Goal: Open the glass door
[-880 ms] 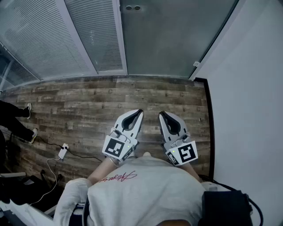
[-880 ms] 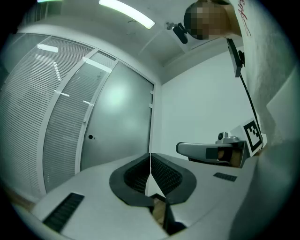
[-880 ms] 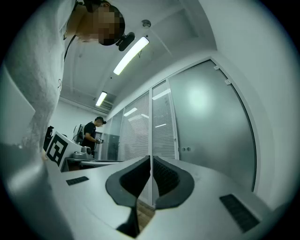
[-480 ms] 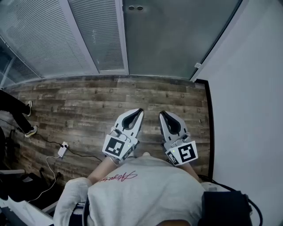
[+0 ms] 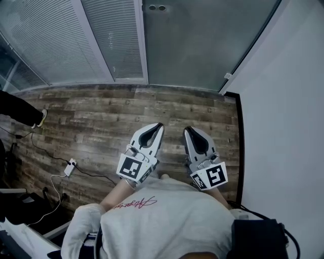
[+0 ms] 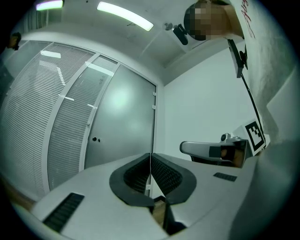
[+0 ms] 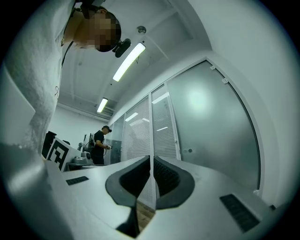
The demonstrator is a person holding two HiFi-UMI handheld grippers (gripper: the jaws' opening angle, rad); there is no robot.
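Observation:
The frosted glass door (image 5: pixel 202 45) stands shut ahead, with two small round lock holes (image 5: pixel 157 7) near its left edge. My left gripper (image 5: pixel 159 125) and right gripper (image 5: pixel 186 129) hang side by side over the wood floor, short of the door, both pointing at it. Each is shut with nothing between its jaws. In the left gripper view the gripper (image 6: pixel 150 154) faces the door (image 6: pixel 122 126) and its lock holes (image 6: pixel 95 139). From the right gripper view the gripper (image 7: pixel 152 158) points at the door (image 7: pixel 211 122).
A white wall (image 5: pixel 283 126) runs along the right, meeting the door at a hinge (image 5: pixel 228 76). Glass panels with blinds (image 5: pixel 61 40) stand left of the door. A power strip with cable (image 5: pixel 67 167) lies on the floor at left, near another person's shoe (image 5: pixel 40 117).
The person's feet at the left have moved further out of view. Both grippers stay shut, side by side, and have barely shifted.

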